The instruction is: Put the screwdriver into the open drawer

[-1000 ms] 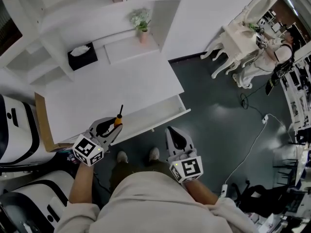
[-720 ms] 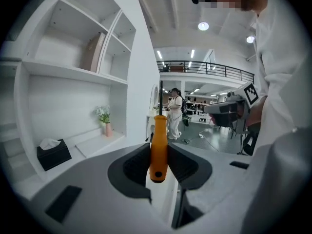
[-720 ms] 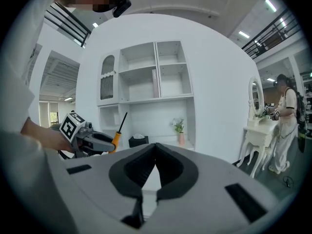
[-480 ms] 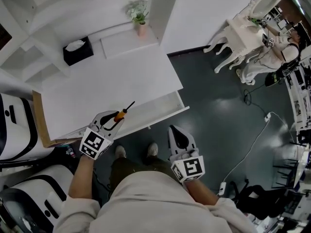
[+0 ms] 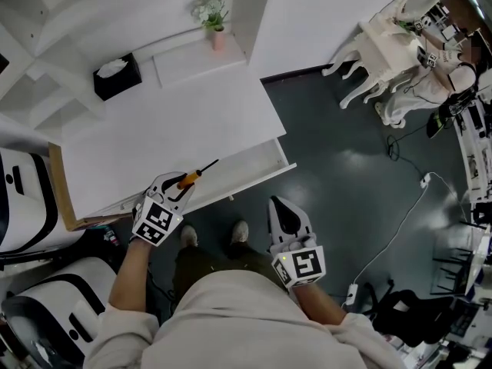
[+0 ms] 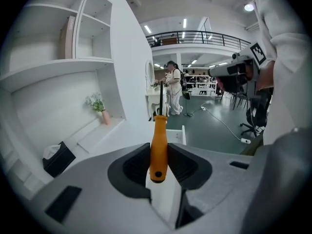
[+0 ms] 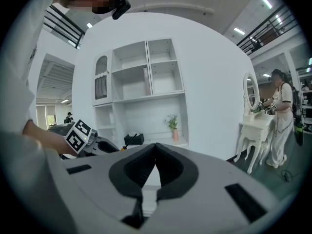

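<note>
My left gripper point(image 5: 178, 187) is shut on the screwdriver point(image 5: 195, 174), which has an orange handle point(image 6: 158, 145) and a thin dark shaft pointing right over the open drawer point(image 5: 254, 164). The drawer is white and shallow, pulled out from the front edge of the white desk point(image 5: 177, 129). In the left gripper view the handle stands clamped between the two dark pads point(image 6: 133, 166). My right gripper point(image 5: 286, 217) hangs lower right, over the floor in front of the drawer, jaws shut with nothing between them point(image 7: 155, 156).
A black tissue box point(image 5: 117, 75) and a small potted plant point(image 5: 212, 15) stand at the back of the desk. A white dressing table point(image 5: 380, 48) with a person beside it is at the upper right. Cables point(image 5: 400, 221) cross the dark floor. A white machine point(image 5: 23, 206) sits at left.
My left gripper has swung the screwdriver from pointing up to pointing right, over the drawer, and shifted slightly right. The right gripper has hardly moved.
</note>
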Available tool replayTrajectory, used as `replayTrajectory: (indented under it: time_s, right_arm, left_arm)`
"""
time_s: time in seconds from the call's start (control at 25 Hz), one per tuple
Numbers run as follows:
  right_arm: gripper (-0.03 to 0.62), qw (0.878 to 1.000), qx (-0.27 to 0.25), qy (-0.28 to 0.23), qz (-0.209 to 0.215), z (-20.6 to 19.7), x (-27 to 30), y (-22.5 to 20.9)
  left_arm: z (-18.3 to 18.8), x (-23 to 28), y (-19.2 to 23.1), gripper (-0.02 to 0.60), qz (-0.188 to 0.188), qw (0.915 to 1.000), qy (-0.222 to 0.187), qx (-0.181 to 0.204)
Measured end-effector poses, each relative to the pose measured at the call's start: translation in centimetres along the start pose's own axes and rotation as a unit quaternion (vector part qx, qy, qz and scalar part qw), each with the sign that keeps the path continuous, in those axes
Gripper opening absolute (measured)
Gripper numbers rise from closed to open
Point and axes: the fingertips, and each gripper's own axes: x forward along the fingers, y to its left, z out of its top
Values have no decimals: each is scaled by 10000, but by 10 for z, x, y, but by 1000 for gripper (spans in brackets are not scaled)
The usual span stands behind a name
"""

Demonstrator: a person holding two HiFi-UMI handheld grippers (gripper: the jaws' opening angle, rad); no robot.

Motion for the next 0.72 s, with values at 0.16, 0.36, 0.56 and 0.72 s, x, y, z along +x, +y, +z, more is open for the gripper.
replayTrajectory:
  time_s: [0.16,0.36,0.56,0.72]
  right_arm:
    - [3,10000,26,5,-22,-3,-3,-6]
    - [3,10000,43,32,-25,-8,-6,-14]
    - [3,9999,59,101,-113,-10,-12,-26]
    - [3,9997,84,129,-183,-15,-15,-36]
  left_arm:
    - [-13,12,-5,110,19,9993,311,185]
    - [-32,31,-9,109,16,9962,761,428]
    - [-58,52,-13,110,16,9891,1282,723]
    - [-77,69,-17,110,-48,9827,1636,862]
